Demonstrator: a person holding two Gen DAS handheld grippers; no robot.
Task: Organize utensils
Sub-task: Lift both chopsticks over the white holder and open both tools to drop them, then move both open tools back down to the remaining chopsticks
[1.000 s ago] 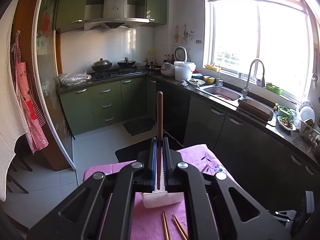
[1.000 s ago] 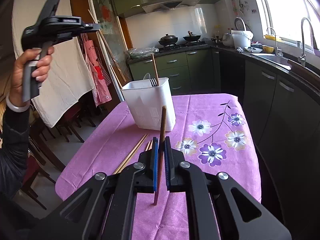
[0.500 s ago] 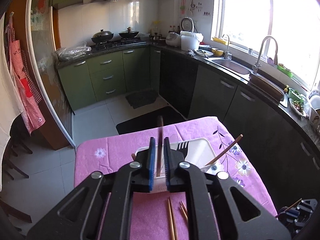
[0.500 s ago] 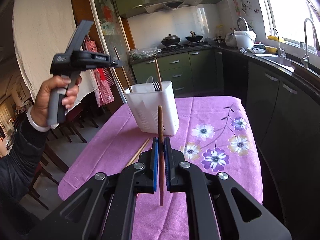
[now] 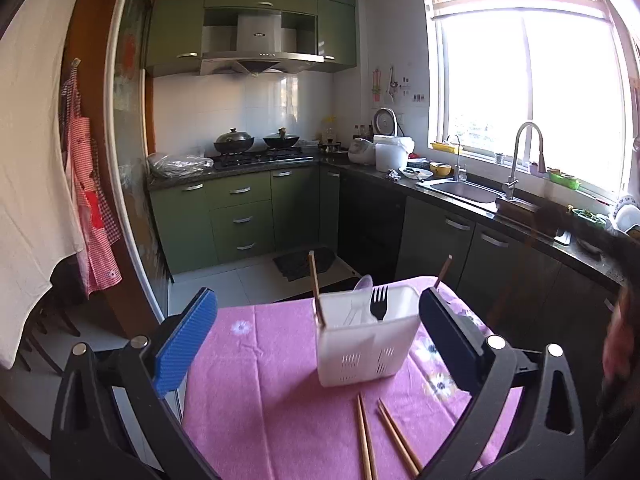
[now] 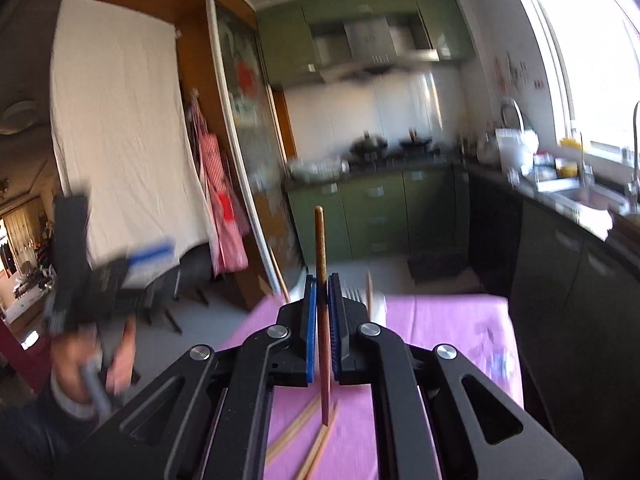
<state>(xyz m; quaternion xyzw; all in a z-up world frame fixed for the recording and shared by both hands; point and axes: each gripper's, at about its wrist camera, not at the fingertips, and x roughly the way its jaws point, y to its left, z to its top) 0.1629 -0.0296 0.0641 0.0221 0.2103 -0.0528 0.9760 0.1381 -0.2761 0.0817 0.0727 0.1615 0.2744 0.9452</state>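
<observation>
Kitchen table with pink flowered cloth point(image 5: 256, 380), catalogued from the left. Left gripper point(image 5: 316, 340): jaws have just been opening and stand wide apart, blue pad on the left side, dark pad on the right, nothing pressed between them; the white holder appears in the gap but the pads are clear of it. In the right wrist view the same gripper point(image 6: 120, 272) shows blurred at the left edge, carried in a hand point(image 6: 100, 360) with a dark sleeve below. White utensil holder point(image 5: 366, 340): upright on the cloth, slotted near its base, far side of the table. Contents: one brown chopstick point(image 5: 316, 292) leaning at the left end, a pale spoon point(image 5: 360, 300) and a black fork point(image 5: 379, 300) near the middle, another chopstick point(image 5: 443, 270) slanting up at the right end. Loose chopsticks point(image 5: 366, 436): lying flat on the cloth in front of the holder, two groups just beside one another. Right gripper point(image 6: 322, 332): jaws closed on a single brown chopstick point(image 6: 320, 248), held upright, its top above the pads and its lower end hanging above the loose chopsticks point(image 6: 304, 436) on the cloth. Holder in that view mostly hidden behind the jaws. Background: green cabinets point(image 5: 240, 216), stove with pans, sink point(image 5: 464, 192) under the window at the right.
</observation>
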